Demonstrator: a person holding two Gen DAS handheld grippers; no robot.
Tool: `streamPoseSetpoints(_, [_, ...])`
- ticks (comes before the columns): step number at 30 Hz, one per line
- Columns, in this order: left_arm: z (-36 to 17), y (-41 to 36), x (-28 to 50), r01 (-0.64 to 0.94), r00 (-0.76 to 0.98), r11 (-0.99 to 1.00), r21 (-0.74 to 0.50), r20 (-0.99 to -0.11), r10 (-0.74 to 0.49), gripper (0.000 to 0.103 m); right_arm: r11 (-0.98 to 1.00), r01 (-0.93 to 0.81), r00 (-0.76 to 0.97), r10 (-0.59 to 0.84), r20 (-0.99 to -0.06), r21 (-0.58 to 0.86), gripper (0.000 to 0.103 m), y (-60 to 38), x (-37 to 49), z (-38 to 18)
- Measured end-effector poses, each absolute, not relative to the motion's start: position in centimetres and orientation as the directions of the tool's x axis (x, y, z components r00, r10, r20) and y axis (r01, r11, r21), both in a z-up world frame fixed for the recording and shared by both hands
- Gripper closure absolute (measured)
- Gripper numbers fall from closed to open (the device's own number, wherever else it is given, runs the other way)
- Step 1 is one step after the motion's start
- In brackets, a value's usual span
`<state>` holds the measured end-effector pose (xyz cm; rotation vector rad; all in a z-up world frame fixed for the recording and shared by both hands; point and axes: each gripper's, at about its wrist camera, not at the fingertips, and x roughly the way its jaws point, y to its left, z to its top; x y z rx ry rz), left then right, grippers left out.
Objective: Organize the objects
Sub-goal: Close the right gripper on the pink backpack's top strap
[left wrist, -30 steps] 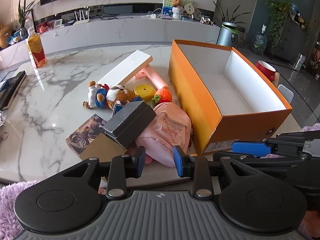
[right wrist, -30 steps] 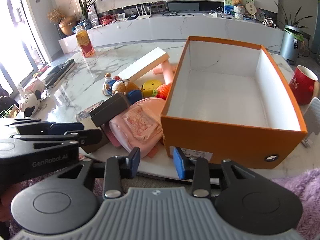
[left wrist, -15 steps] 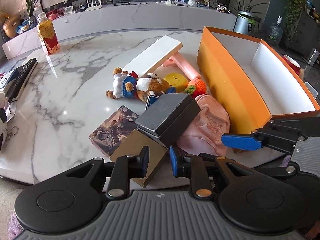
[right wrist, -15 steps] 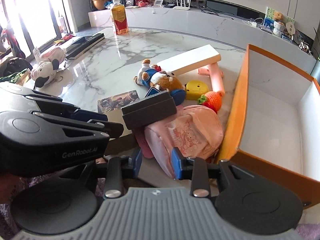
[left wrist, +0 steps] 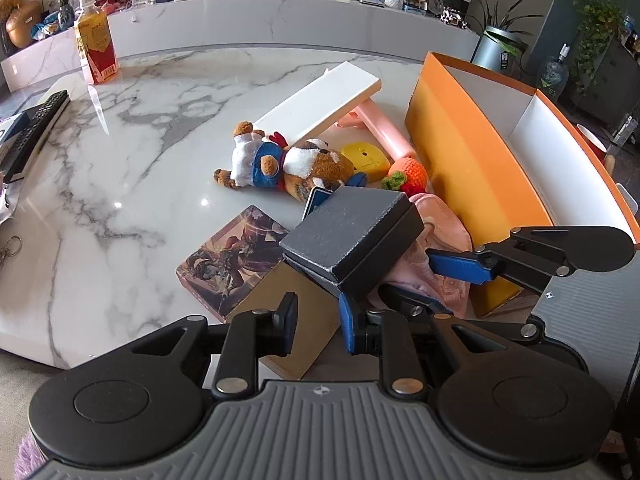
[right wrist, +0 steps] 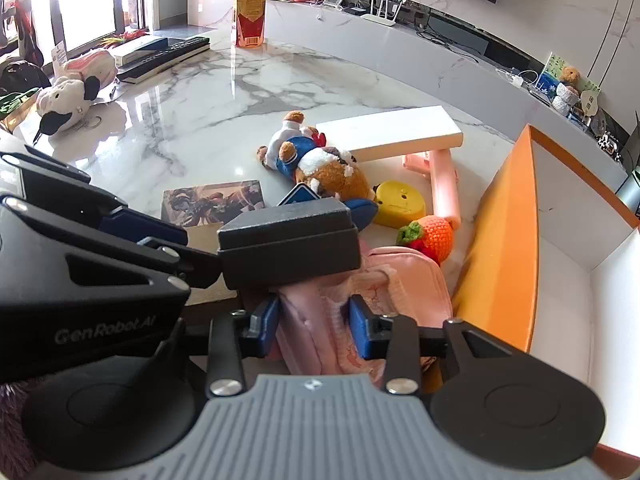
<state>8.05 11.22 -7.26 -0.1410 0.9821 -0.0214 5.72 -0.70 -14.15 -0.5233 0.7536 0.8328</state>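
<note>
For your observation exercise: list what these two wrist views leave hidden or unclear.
- Left wrist view: most of the pink pouch, hidden by the dark grey box.
- Right wrist view: the orange box floor, cut by the frame edge.
- Both views: the bottle label, too small to read.

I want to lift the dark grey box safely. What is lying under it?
The dark grey box rests tilted on the pink pouch and a brown flat board; a blue card peeks out behind. Anything else beneath is covered.
</note>
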Motion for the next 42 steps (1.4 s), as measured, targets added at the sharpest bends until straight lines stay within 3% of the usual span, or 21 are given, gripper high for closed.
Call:
streamPoseSetpoints(5, [-6.9,11.0,8.0,-0.031,0.560,0.983,-0.183,-0.818,-0.135,0.077,0.574,-0.815,0.425,0.489,-0.762,-0.087,0.072,-2.3,5.4,-13.6])
streamPoseSetpoints(19, [-7.5,8.4,8.4,0.014,0.512,0.937,-0.348,-0.803,-0.306,0.072,0.652,-0.745,0.332,0.543,-0.772,0.139,0.072,-8.5,5.4,-12.7])
streamPoseSetpoints(26, [-7.9,7.8,8.8,0.010,0.494,0.909,-0.417,-0.788,-0.367,0.074,0.687,-0.704,0.322,0.537,-0.780,0.183,0.066,-10.4,5.8,-12.8])
streamPoseSetpoints(31, [-8.2,7.5,8.9,0.008,0.479,0.885,-0.466,-0.775,-0.412,0.074,0.685,-0.686,0.293,0.570,-0.767,0.247,0.043,-10.8,6.2,-12.2])
streamPoseSetpoints(35, [-8.1,7.3,9.2,0.015,0.480,0.874,-0.486,-0.763,-0.433,0.074,0.702,-0.690,0.333,0.523,-0.784,0.175,0.042,-9.5,6.3,-12.3])
streamPoseSetpoints(36, [-8.0,7.2,9.2,0.017,0.477,0.869,-0.494,-0.760,-0.441,0.074,0.702,-0.693,0.336,0.517,-0.787,0.165,0.045,-9.2,6.4,-12.4])
streamPoseSetpoints(38, [-7.9,7.2,9.2,0.022,0.478,0.877,-0.480,-0.765,-0.431,0.074,0.705,-0.686,0.315,0.509,-0.801,0.178,0.067,-8.9,6.7,-12.9])
streamPoseSetpoints(42, [-7.4,7.7,8.6,0.031,0.506,0.914,-0.405,-0.782,-0.364,0.074,0.716,-0.664,0.304,0.524,-0.796,0.218,0.075,-9.5,7.0,-13.0])
